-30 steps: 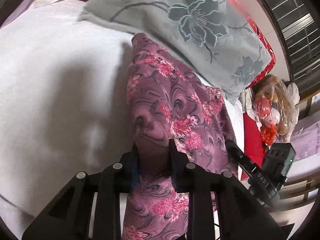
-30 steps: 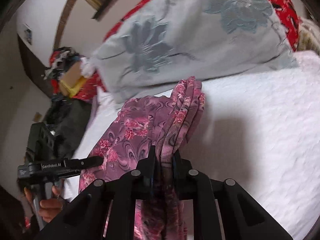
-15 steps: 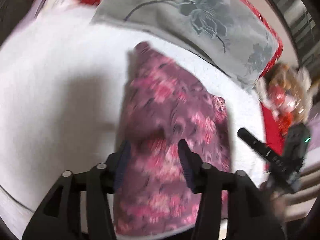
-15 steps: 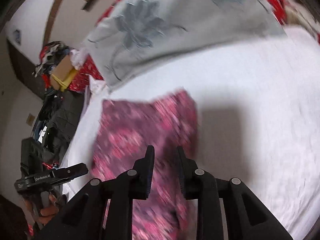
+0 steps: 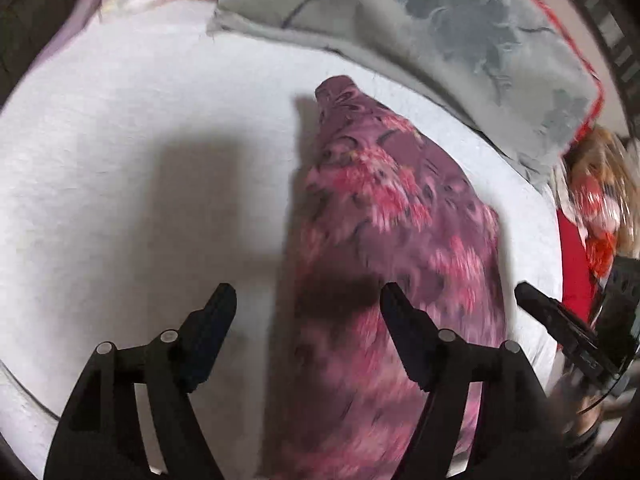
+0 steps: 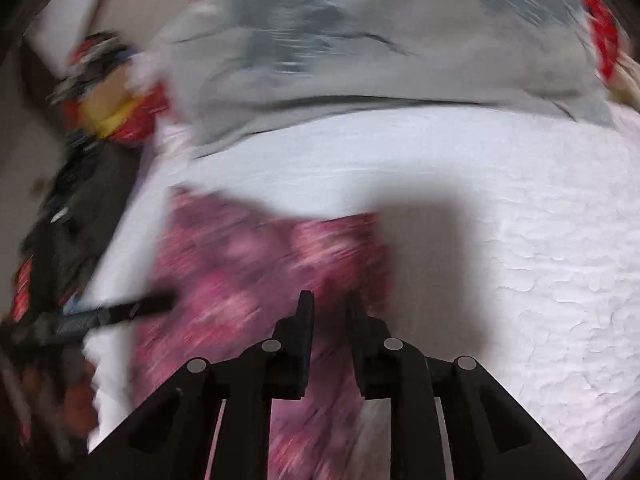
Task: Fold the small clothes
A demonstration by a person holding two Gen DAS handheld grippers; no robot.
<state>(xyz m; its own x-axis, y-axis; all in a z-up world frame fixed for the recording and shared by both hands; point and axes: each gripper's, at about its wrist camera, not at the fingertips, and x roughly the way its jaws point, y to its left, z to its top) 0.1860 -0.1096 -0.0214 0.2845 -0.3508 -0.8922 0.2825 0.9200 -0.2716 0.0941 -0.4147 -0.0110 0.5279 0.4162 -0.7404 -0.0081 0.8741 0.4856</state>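
A folded purple cloth with pink flower print (image 5: 396,240) lies flat on the white textured bedcover (image 5: 140,160), running from 12 o'clock down to 6 o'clock in the left wrist view. The left gripper (image 5: 308,300) hangs above it with its tongs spread wide, gripping nothing. The right gripper (image 6: 330,308) sits over the cloth's edge, its tongs parted by a narrow gap and empty (this view is badly smeared). A grey pillow with a dark flower pattern (image 5: 440,32) lies at 1 o'clock, just beside the cloth's far tip.
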